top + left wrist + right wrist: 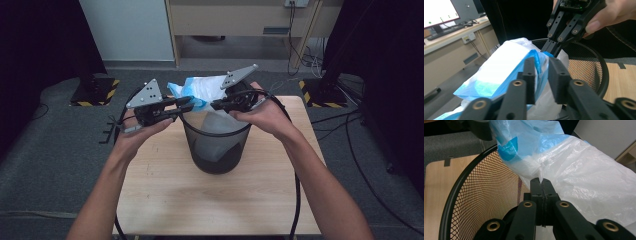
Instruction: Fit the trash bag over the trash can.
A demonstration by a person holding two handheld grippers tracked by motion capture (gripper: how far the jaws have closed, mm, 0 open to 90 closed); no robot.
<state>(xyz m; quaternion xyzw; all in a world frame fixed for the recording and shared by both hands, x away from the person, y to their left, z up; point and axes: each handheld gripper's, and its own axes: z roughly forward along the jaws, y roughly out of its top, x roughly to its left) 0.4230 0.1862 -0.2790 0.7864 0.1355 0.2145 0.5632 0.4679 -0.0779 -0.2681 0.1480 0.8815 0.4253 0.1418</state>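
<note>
A black mesh wastebasket point(217, 145) stands at the middle of the wooden table point(200, 200). A white plastic bag with blue parts point(202, 87) rises out of its far side. My left gripper point(187, 104) is at the rim's left. In the left gripper view its jaws point(541, 62) stand a little apart, with the bag's blue edge point(504, 65) between them. My right gripper point(215, 105) is at the rim's right. In the right gripper view it point(540, 180) is shut on a pinch of the white film point(579, 170), above the mesh wall point(481, 192).
Behind the table are a wooden desk point(240, 20), cables on the grey floor point(300, 60) and two stand bases with yellow-black stripes point(95, 92). A monitor point(439, 11) and keyboard sit on a side desk in the left gripper view.
</note>
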